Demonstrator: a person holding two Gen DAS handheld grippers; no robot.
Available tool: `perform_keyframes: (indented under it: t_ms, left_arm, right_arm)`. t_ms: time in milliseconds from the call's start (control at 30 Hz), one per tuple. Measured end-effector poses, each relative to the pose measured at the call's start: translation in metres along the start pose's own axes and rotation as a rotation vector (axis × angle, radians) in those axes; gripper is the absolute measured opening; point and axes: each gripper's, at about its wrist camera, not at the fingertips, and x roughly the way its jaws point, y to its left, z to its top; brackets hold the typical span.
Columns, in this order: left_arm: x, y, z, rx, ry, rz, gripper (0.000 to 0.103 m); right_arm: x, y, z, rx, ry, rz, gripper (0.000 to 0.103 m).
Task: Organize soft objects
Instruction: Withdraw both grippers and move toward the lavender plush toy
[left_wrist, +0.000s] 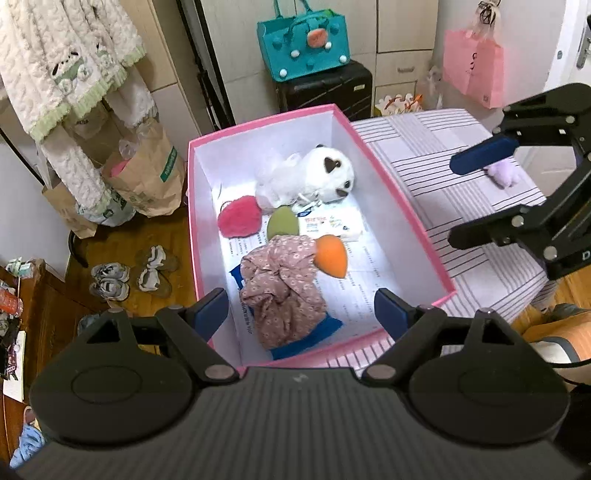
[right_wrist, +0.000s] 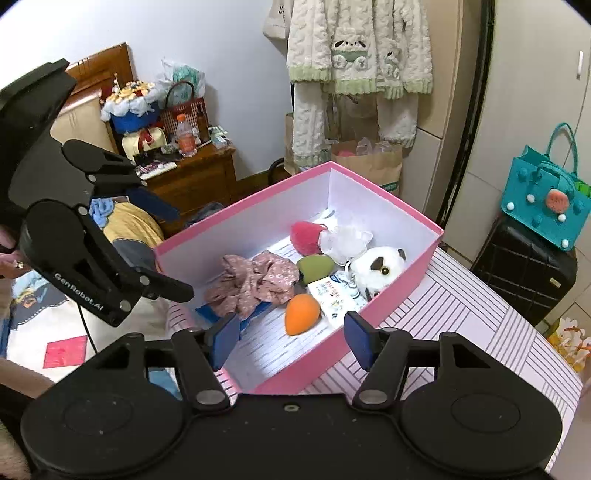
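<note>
Pink cardboard box (left_wrist: 399, 206), left wrist view: floral fabric scrunchie (left_wrist: 282, 291) at near end, long axis toward left gripper (left_wrist: 301, 317), jaws wide, empty. Right wrist view: orange teardrop sponge (right_wrist: 301, 314) beside the scrunchie, tip toward box's near wall; right gripper (right_wrist: 290, 341) parted, empty.

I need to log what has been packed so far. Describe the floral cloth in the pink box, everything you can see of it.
The floral cloth is thin, soft fabric in dusty pink with a small pale flower print. It lies crumpled in a loose heap on the floor of the pink box, at the end nearest the grippers, partly covering a blue item. An orange egg-shaped sponge rests against its edge; a green sponge sits just beyond. No gripper touches it.
</note>
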Motion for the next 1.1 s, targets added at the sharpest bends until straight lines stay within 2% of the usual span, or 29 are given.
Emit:
perform_keyframes:
  t_ms: [100, 267, 367, 500, 767, 900, 1100]
  left_arm:
    - [-0.012, -0.008, -0.002, 0.008, -0.018, 0.003, 0.091]
    - [-0.031, -0.026, -0.01, 0.036, -0.042, 0.01, 0.093]
    - [-0.04, -0.037, -0.015, 0.052, -0.051, 0.005, 0.095]
    - [-0.048, -0.055, -0.02, 0.087, -0.055, 0.001, 0.096]
    - [-0.053, -0.089, -0.028, 0.152, -0.053, -0.032, 0.096]
    - [-0.048, -0.106, -0.03, 0.186, -0.045, -0.054, 0.096]
    - [-0.033, -0.127, -0.028, 0.209, -0.014, -0.111, 0.096]
  right_arm:
    - [-0.014, 0.006, -0.006, -0.012, -0.013, -0.004, 0.07]
    - [-0.037, 0.012, -0.018, -0.009, -0.039, -0.004, 0.089]
    - [-0.047, 0.014, -0.026, -0.003, -0.039, -0.041, 0.093]
    - [-0.059, 0.019, -0.038, -0.012, -0.02, -0.102, 0.094]
    - [-0.082, 0.022, -0.074, 0.019, -0.021, -0.11, 0.094]
    - [-0.088, 0.025, -0.095, 0.041, -0.031, -0.176, 0.094]
    - [-0.092, 0.018, -0.121, 0.074, -0.03, -0.18, 0.094]
